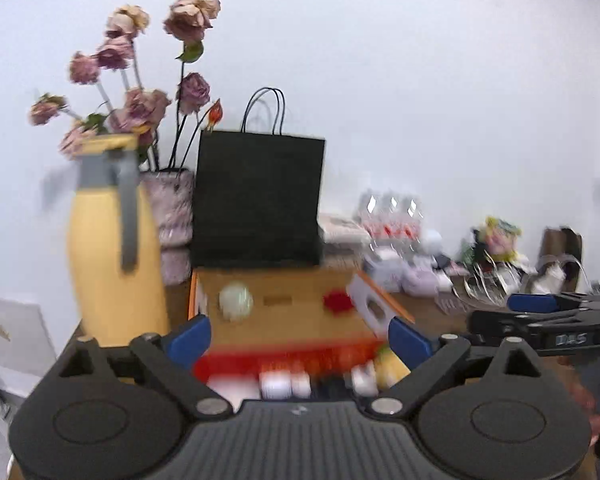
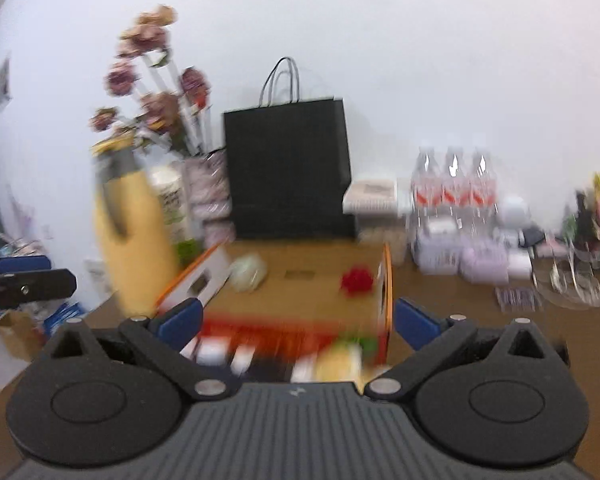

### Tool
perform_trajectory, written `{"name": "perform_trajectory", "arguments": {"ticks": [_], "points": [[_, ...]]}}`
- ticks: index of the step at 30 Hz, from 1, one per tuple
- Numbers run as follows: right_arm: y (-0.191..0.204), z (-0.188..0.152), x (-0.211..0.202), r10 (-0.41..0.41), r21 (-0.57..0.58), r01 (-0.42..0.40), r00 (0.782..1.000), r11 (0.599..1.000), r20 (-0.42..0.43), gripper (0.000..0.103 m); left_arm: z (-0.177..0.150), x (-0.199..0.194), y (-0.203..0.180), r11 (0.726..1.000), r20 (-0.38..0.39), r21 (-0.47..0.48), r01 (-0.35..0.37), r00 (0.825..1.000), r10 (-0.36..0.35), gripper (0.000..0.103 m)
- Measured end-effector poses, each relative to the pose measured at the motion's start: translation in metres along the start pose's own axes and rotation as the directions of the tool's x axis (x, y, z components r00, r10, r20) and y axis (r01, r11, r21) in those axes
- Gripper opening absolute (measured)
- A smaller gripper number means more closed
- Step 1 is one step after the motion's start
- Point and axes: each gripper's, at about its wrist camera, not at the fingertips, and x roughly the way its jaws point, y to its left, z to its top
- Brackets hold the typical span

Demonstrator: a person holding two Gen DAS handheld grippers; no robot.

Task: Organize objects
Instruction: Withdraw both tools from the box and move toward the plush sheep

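Both grippers, left gripper [image 1: 298,338] and right gripper [image 2: 296,322], hang with jaws spread wide, nothing between them. The open cardboard box [image 2: 300,280] sits mid-tabletop, before the black paper bag [image 2: 286,168]. It looks light, stiffish but bendy; the flaps [image 2: 386,292] seem the likely hold. Brown tabletop [image 2: 460,320], white wall, clutter along the back edge.

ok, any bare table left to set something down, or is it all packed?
Bare wood shows right of the open cardboard box, in front of the purple packs. The back is crowded: yellow flask, black bag, water bottles. Both grippers stand open, empty.
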Motion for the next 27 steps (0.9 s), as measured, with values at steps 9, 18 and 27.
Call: {"name": "perform_trajectory", "arguments": {"ticks": [9,18,27], "points": [[0.013,-0.145,-0.109,-0.011,0.202,0.044,0.987,0.978,-0.16,0.103,-0.109,-0.087,0.008,0.981,-0.111,0.011,-0.192,0.975,0.192,0.097],[0.034,-0.137,-0.14,-0.098,0.119,0.11,0.99,0.987,-0.099,0.103,-0.116,-0.114,0.009,0.983,-0.051,0.041,-0.18,0.982,0.182,0.099],[0.031,-0.137,-0.109,-0.153,0.097,0.166,0.98,0.981,-0.125,0.103,-0.13,-0.084,0.009,0.983,-0.114,0.05,-0.177,0.977,0.181,0.1]]}}
